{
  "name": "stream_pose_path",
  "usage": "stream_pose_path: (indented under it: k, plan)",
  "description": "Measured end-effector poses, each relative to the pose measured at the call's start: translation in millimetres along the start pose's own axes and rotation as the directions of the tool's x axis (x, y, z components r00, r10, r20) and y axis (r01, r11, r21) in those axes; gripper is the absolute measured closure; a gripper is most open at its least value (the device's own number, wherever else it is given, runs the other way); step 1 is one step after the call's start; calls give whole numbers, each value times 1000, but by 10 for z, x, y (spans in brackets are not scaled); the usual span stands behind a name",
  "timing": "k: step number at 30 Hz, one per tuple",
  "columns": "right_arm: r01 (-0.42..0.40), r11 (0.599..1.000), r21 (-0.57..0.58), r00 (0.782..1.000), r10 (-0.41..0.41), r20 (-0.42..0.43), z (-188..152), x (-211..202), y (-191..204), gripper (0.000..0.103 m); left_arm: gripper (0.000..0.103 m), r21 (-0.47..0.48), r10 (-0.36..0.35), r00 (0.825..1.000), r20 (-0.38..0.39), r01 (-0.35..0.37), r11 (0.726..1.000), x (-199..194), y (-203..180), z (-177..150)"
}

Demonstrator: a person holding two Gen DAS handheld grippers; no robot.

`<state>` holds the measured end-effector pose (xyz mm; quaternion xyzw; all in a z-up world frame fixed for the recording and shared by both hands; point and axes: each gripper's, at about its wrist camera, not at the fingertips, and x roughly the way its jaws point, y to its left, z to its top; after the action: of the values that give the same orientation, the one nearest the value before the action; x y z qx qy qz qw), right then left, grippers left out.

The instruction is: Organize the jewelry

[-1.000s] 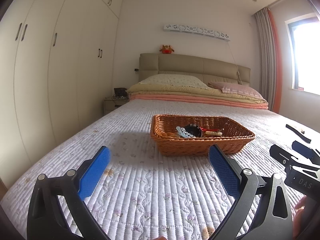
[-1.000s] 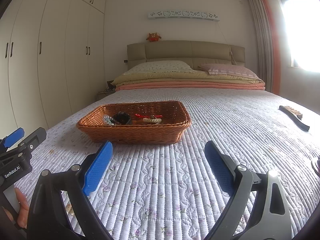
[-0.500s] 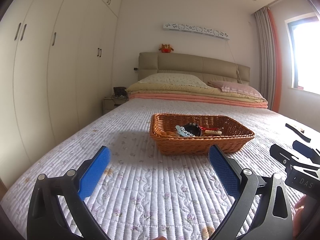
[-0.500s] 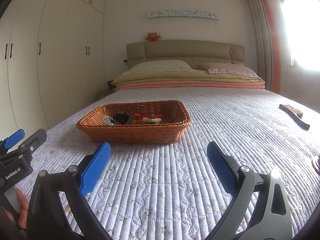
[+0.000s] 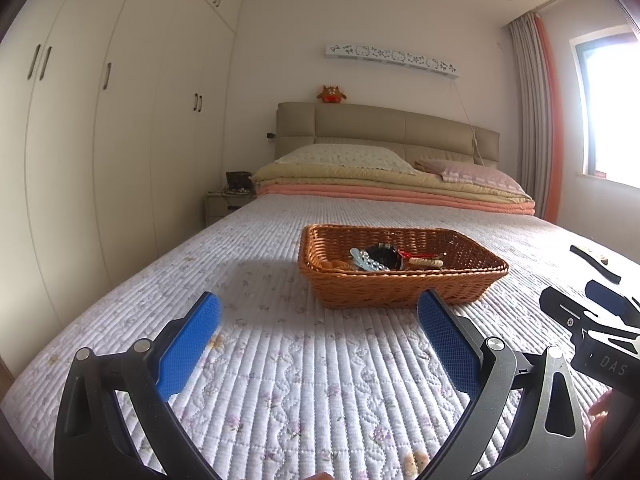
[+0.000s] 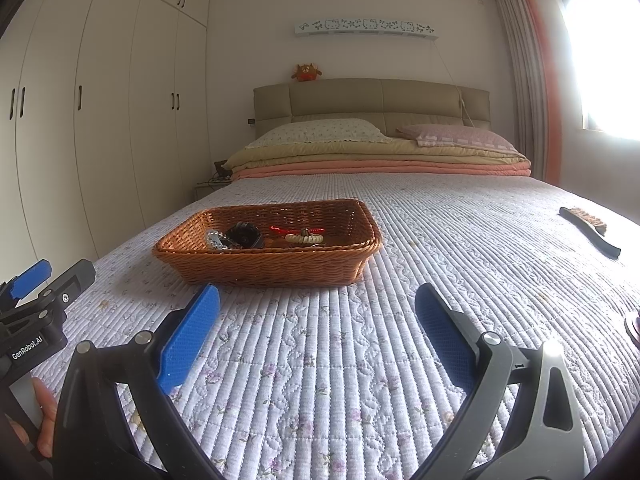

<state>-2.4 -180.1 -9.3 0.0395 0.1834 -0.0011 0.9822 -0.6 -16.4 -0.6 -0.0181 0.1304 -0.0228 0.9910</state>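
A brown wicker basket (image 5: 400, 286) sits on the quilted bed, and it also shows in the right wrist view (image 6: 276, 268). Inside lie a black watch (image 5: 384, 256), a pale beaded piece (image 5: 362, 260), a red cord (image 5: 416, 256) and a beige bead bracelet (image 6: 306, 237). My left gripper (image 5: 318, 308) is open and empty, above the quilt just short of the basket. My right gripper (image 6: 317, 304) is open and empty, in front of the basket's right end. Each gripper shows at the edge of the other's view.
A black-handled brush (image 6: 588, 230) lies on the quilt at the right. Folded blankets and pillows (image 5: 392, 184) are stacked at the headboard. White wardrobes (image 5: 100, 140) line the left wall. A nightstand (image 5: 226, 204) stands beside the bed. A window is at the right.
Both grippers have tilted or lifted slightly, so the basket sits a little lower in view. Jaws stay open. Nothing in the basket has moved.
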Motion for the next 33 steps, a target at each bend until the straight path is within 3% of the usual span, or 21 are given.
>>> stream_pose_path:
  k: [33]
  plan:
    - [-3, 1000, 10, 1000, 3, -6, -4, 21, 3, 8, 7, 0, 1, 1000, -12, -1, 1000, 19, 0, -2]
